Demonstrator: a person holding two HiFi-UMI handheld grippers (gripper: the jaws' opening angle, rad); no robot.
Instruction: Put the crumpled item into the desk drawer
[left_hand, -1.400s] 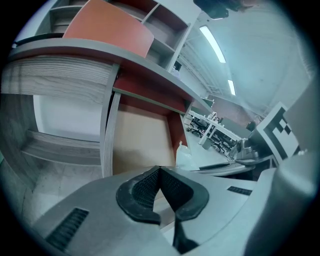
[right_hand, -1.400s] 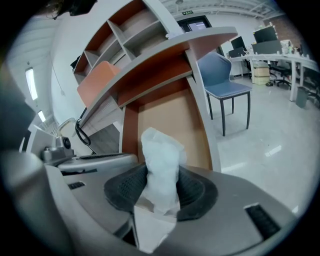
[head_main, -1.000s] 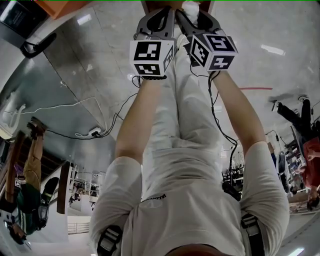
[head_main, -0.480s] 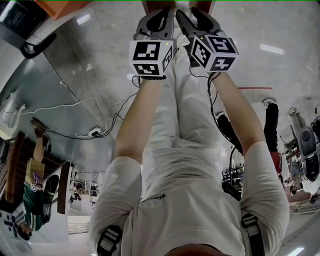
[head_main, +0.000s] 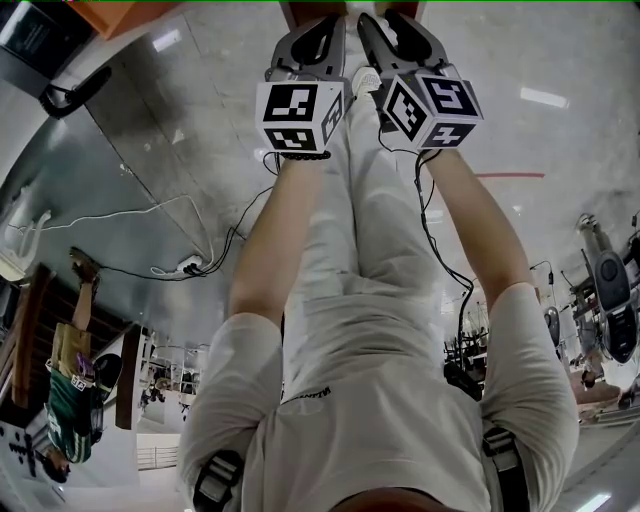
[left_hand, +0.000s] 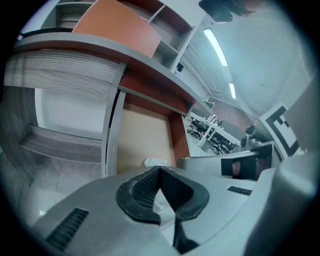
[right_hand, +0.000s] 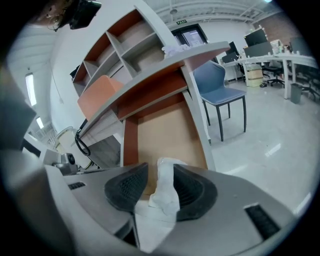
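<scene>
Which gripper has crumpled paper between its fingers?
The right gripper: crumpled paper sits between its fingers, which have just been closing; the left gripper has none.

Right gripper (right_hand: 160, 169) w/ black ribbed pads, jaws just been closing in. White crumpled paper wad (right_hand: 165, 190) sits btwn them, leaning on one pad, small gap to the other. Beyond the tips: open desk drawer (right_hand: 167, 132), tan wood bottom, red-brown sides. Blue plastic chair (right_hand: 217, 82) right beside the desk, fwiw.

We see bright, even light from a ceiling strip (left_hand: 216, 46) at one o'clock; fisheye edges darken and bend.
</scene>
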